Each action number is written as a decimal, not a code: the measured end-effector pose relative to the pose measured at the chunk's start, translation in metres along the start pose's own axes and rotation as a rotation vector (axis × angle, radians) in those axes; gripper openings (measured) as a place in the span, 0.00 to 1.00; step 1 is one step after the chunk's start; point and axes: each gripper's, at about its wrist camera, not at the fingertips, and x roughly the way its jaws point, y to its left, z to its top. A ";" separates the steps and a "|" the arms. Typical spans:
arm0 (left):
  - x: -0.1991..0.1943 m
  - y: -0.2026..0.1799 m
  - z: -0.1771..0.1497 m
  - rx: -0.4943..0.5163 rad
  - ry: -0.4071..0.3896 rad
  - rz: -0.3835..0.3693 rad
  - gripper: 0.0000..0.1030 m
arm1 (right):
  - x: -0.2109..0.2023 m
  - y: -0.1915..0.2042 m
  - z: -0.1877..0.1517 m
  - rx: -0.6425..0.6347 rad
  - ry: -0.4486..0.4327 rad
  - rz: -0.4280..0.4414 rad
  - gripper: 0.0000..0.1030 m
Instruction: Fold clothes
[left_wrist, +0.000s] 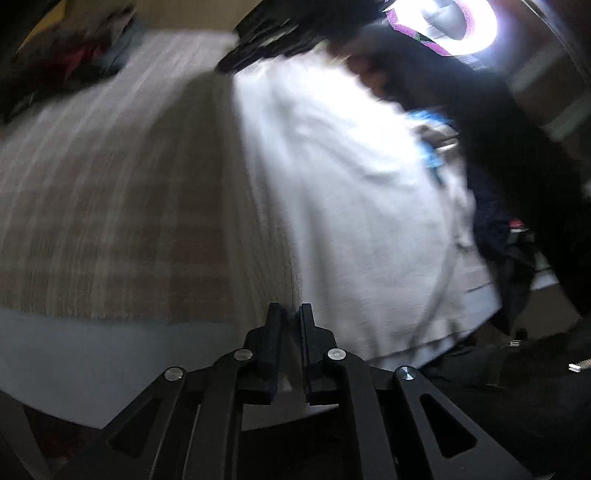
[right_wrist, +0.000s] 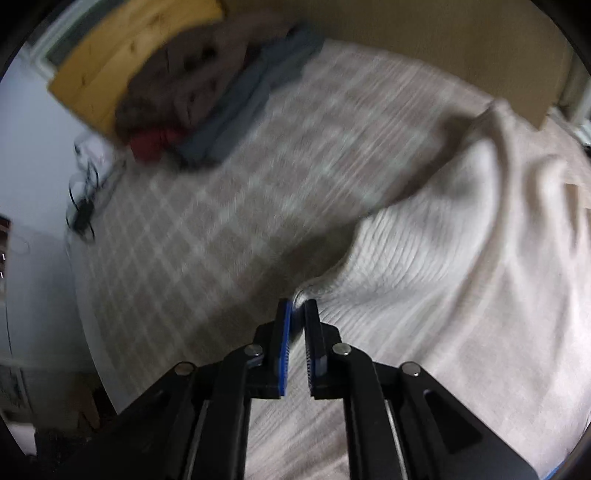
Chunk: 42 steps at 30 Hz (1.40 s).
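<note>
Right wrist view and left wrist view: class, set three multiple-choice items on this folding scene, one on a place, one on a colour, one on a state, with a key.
1. Where does the pile of clothes lie?
A. far end of the checked bedcover
B. on the floor
C. in a basket

2. What colour is the garment being held?
A. red
B. cream-white
C. black

3. How does the right gripper stand?
A. wide open
B. out of view
C. shut on the garment's edge

Key: A, pile sits beyond the checks; B, pale ribbed cloth; C, cloth pinched between the fingers. The left gripper pinches it too.
</note>
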 end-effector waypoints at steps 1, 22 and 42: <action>0.001 0.006 0.000 -0.013 0.016 0.020 0.09 | -0.004 -0.002 -0.002 0.011 -0.007 0.024 0.10; 0.013 -0.044 0.016 0.208 0.038 -0.091 0.03 | -0.031 -0.085 -0.002 0.127 -0.069 -0.089 0.04; 0.037 0.000 0.241 0.140 -0.191 -0.043 0.21 | -0.049 -0.152 0.074 0.174 -0.197 -0.012 0.10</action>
